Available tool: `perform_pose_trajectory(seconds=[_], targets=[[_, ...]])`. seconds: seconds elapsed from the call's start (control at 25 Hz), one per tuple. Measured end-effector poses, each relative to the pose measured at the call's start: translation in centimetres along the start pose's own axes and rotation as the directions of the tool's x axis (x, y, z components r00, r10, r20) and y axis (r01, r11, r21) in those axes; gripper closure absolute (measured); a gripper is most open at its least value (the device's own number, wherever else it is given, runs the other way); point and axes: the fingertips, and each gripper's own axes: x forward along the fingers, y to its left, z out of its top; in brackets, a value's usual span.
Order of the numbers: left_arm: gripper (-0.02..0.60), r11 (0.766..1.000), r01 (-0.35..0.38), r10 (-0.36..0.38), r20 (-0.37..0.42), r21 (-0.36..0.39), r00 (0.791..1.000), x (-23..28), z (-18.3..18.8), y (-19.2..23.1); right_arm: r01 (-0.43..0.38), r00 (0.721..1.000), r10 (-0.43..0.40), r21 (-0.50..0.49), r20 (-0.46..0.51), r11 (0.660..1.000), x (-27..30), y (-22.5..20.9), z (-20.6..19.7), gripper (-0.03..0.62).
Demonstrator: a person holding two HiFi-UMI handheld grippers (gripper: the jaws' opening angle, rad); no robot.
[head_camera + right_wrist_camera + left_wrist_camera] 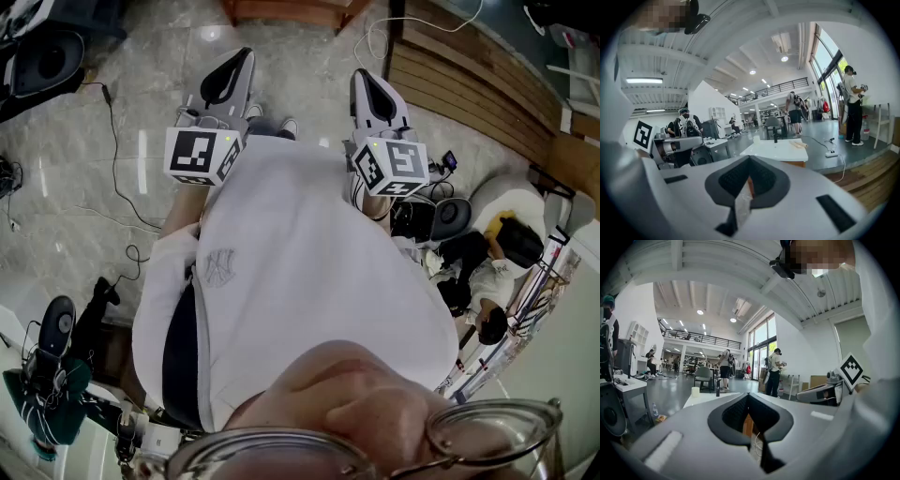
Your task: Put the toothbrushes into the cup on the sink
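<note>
Cup [695, 391] ahead; left tongs [244, 58] and right tongs [363, 77] closed, chest-high.

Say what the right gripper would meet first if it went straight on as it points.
Likely the white table ahead; nothing nearer shows past the right gripper, jaws shut, though depth is unclear.

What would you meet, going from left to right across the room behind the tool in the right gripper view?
Person in a dark cap → white rectangular tabletop → white power strip → standing person in a white shirt and black trousers.
</note>
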Motion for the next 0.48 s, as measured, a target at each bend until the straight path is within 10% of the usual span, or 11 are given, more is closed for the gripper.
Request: perform_pose_trajectory(seconds=[0.48], targets=[[0.572, 1.000, 0.008, -0.008, 0.008, 0.002, 1.000, 0.40, 0.73, -0.38, 0.004, 1.000, -0.004, 0.001, 0.004, 1.000, -0.21, -0.44, 0.35, 0.585]])
